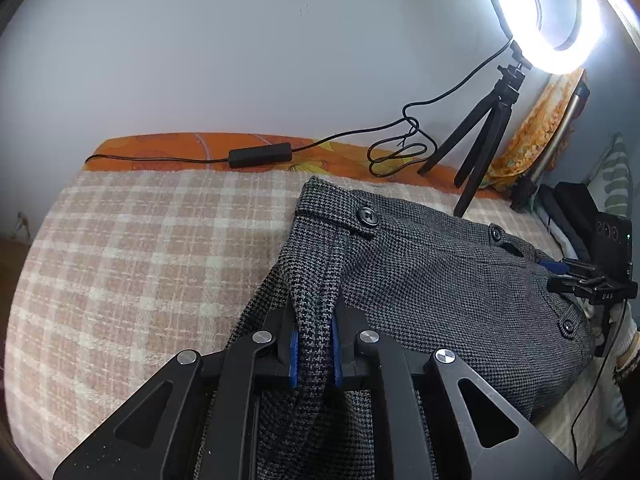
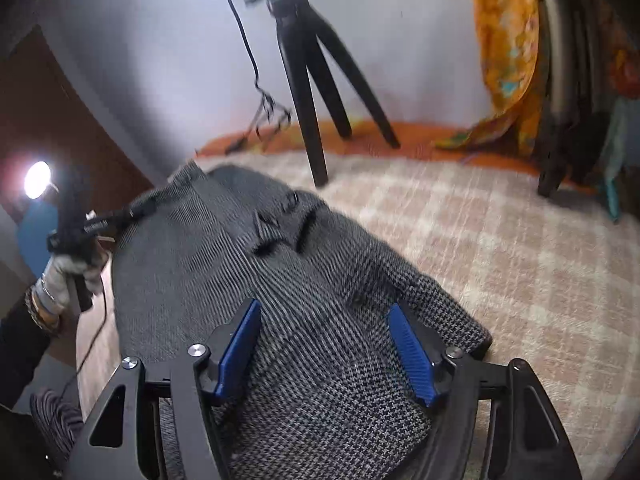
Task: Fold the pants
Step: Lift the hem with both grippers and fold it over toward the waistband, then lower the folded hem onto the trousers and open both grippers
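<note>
At the bottom centre of the left wrist view, the left tool (image 1: 314, 346) is clenched on a raised fold of the grey houndstooth pants (image 1: 432, 280), its blue pads pressed against the cloth. The pants lie spread on a bed covered by a pink checked blanket (image 1: 132, 260), waistband and buttons toward the wall. In the right wrist view the right tool (image 2: 326, 354) is released, its blue pads apart above the pants. A ring light (image 1: 560, 20) on a black tripod (image 1: 480, 140) glows at upper right
</note>
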### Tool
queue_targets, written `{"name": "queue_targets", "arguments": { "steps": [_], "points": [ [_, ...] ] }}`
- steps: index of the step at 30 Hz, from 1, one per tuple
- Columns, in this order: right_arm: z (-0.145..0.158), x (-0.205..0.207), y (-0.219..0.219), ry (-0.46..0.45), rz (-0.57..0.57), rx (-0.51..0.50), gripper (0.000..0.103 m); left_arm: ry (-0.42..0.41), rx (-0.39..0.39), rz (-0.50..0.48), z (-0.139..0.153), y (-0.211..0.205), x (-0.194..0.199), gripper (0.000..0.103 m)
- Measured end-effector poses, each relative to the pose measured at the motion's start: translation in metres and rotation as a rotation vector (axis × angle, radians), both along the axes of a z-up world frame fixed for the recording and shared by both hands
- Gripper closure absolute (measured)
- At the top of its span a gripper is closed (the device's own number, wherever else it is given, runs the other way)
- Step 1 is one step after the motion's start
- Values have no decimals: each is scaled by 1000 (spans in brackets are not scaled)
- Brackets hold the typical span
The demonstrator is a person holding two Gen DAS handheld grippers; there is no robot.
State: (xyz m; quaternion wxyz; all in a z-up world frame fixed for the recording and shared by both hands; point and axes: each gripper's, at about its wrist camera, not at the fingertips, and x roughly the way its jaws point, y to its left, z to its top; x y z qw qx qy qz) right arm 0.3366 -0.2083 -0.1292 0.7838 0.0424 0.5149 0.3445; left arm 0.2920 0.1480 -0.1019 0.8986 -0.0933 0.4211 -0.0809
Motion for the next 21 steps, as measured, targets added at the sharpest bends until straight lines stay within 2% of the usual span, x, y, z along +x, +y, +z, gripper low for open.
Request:
{"name": "queue_targets", "arguments": {
  "steps": [2,3,5,6,8,13,21],
  "points": [
    [1,-5,2,0,13,-6,51,6,2,2,-3,0,0,93],
    [3,-9,3,-5,13,-28,64,9,0,1,-5,0,0,93],
    [11,-16,6,-22,12,-65,79,6,5,3,-5,0,-2,93],
    [18,-20,9,-45,9,-92,94,-2,8,3,-4,-1,-4,93],
    [31,-25,12,-83,6,-125,95,-21,17,4,2,-2,-7,93],
    [80,-35,20,-220,35,-129,96,-64,50,-8,18,-4,-12,93],
    [106,-19,28,-390,-28,-235,97,-143,36,26,37,2,4,93]
  ]
}}
